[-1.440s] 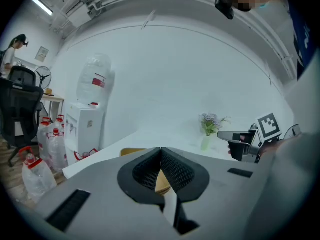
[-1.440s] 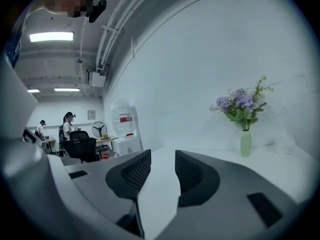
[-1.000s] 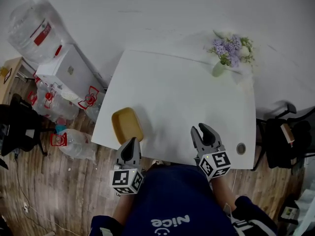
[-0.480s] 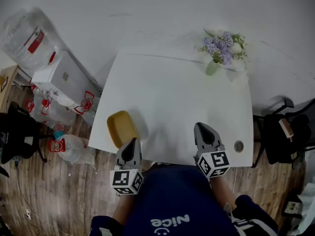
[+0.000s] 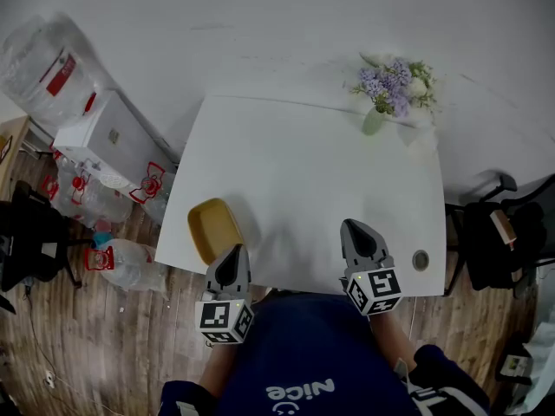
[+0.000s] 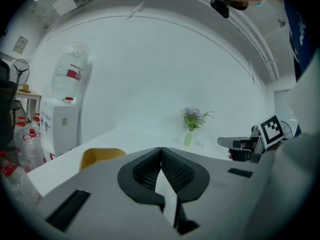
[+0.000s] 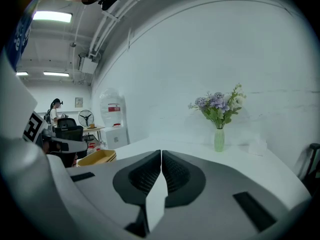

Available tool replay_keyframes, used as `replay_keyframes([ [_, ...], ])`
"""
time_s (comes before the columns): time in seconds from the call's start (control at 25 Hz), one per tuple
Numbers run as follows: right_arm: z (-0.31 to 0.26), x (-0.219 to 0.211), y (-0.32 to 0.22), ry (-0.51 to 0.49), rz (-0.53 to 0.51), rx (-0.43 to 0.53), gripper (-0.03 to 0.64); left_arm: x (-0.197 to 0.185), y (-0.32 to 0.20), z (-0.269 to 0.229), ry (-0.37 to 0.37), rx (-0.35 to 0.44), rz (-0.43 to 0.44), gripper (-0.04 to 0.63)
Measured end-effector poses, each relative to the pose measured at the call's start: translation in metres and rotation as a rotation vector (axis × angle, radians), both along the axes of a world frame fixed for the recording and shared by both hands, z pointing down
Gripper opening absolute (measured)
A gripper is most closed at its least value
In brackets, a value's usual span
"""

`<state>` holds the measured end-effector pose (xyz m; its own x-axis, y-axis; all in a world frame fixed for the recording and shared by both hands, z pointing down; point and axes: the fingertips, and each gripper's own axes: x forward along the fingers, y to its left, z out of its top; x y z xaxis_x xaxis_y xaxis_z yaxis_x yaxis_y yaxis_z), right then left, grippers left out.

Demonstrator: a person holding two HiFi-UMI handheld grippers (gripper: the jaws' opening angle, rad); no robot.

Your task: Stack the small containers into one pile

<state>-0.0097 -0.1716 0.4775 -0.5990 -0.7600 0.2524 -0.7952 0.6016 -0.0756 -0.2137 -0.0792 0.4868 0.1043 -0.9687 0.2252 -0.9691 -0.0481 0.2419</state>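
At lower left of the frame, yellow containers (image 5: 214, 229) judged light, stiff plastic; take by the rim. Left gripper (image 5: 232, 254) and right gripper (image 5: 355, 230): jaws pressed together, empty.

Head view looks down; gripper views seemingly share the vase (image 6: 188, 138) (image 7: 219, 140).

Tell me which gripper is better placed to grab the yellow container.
Probably left: the left gripper sits beside the yellow container on the table, while the right gripper is farther off. Both are shut.

Bright even light, sharp, fisheye-warped edges, dark corners
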Motion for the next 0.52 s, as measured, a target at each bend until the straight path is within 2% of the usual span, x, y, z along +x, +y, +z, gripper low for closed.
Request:
replay_keyframes([
  [0.52, -0.001, -0.0074, -0.0039, 0.036, -0.006, 0.019, 0.049, -0.0076, -0.0087, 0.0, -0.004, 0.005, 0.005, 0.02],
])
